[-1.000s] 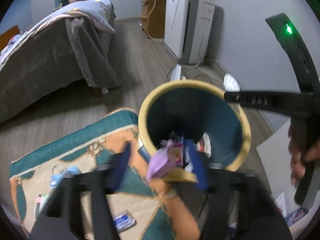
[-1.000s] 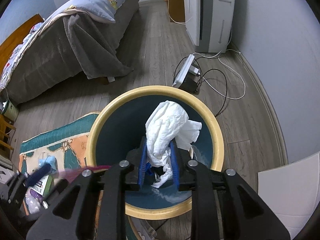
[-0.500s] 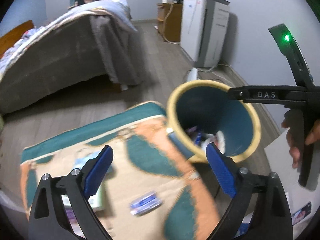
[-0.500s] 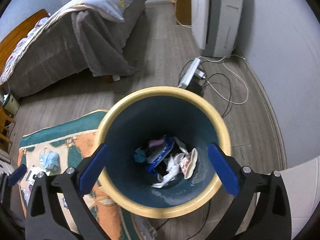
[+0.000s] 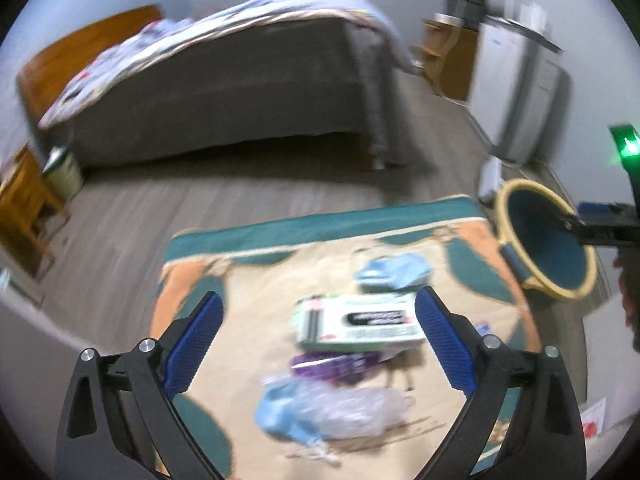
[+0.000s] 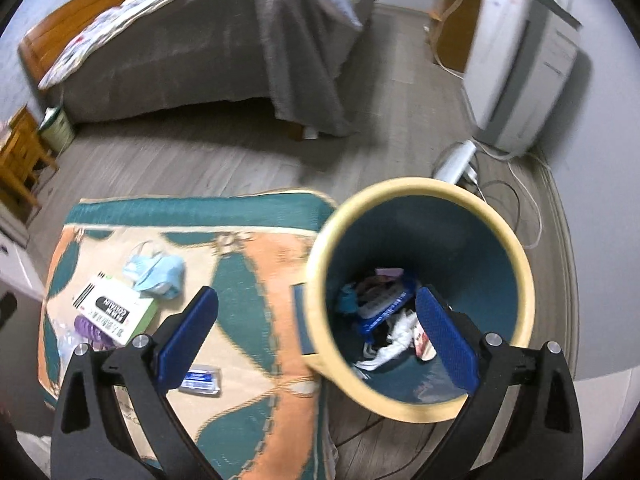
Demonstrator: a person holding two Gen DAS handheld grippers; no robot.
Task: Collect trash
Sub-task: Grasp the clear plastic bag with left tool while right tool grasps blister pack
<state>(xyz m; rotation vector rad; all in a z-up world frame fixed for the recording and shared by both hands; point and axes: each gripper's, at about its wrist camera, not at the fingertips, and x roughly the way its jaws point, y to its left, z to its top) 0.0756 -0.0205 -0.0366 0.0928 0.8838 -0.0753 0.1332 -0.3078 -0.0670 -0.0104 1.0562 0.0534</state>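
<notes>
Left gripper (image 5: pixel 316 336): your fingers are spread wide with nothing between them, hovering over the litter on the rug (image 5: pixel 248 280).
Right gripper (image 6: pixel 316 332): your fingers are wide apart and empty, with the right finger over the bin's opening and the left finger over the rug.
Bin (image 6: pixel 512 248): yellow rim, teal inside, standing on the floor just off the rug's right edge; crumpled paper and wrappers (image 6: pixel 384 316) lie at its bottom.
Box (image 5: pixel 360 320): white and green carton flat on the rug, mid-pile.
Face mask (image 5: pixel 394 272): pale blue, just beyond the box on its far side.
Purple item (image 5: pixel 336 364): tucked against the box's near edge; too blurred to name.
Clear plastic (image 5: pixel 344 408): crumpled, nearest you, possibly a bottle or bag.
Small packet (image 6: pixel 200 378): blue and white, alone on the rug, near side, between the pile and the bin.
Bed (image 6: pixel 192 52): far side of the room, grey cover hanging down.
</notes>
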